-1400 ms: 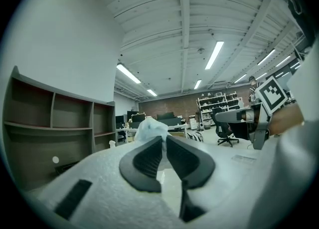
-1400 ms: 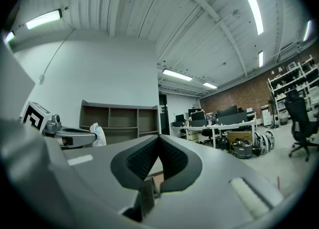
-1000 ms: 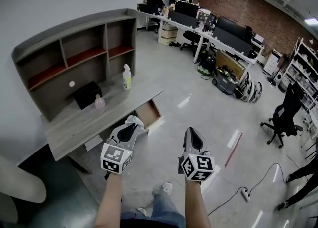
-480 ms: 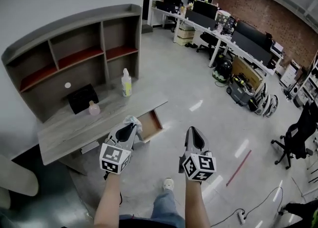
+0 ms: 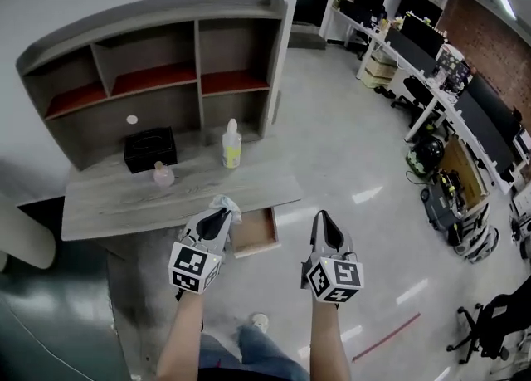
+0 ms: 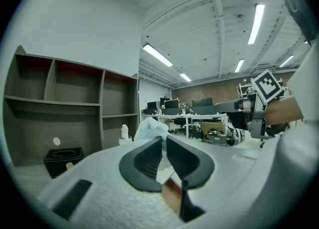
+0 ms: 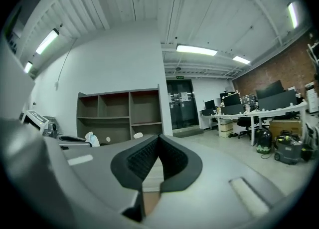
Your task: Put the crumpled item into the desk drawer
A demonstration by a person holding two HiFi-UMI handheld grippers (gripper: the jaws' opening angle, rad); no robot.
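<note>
Desk [image 5: 124,197] is standing just ahead of both grippers, its drawer [image 5: 255,232] sitting open below and between them. Left gripper [image 5: 221,213] is clamping the white crumpled item [image 5: 225,202] at its jaw tips, hovering by the drawer's left edge. Right gripper [image 5: 321,220] is hanging closed and empty. Grasping looks done; lowering and releasing into the drawer are remaining.

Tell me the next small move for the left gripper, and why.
Probably ease the left gripper rightward and down over the open drawer. It is shut on the crumpled paper, which hangs by the drawer's left edge, not yet inside.
</note>
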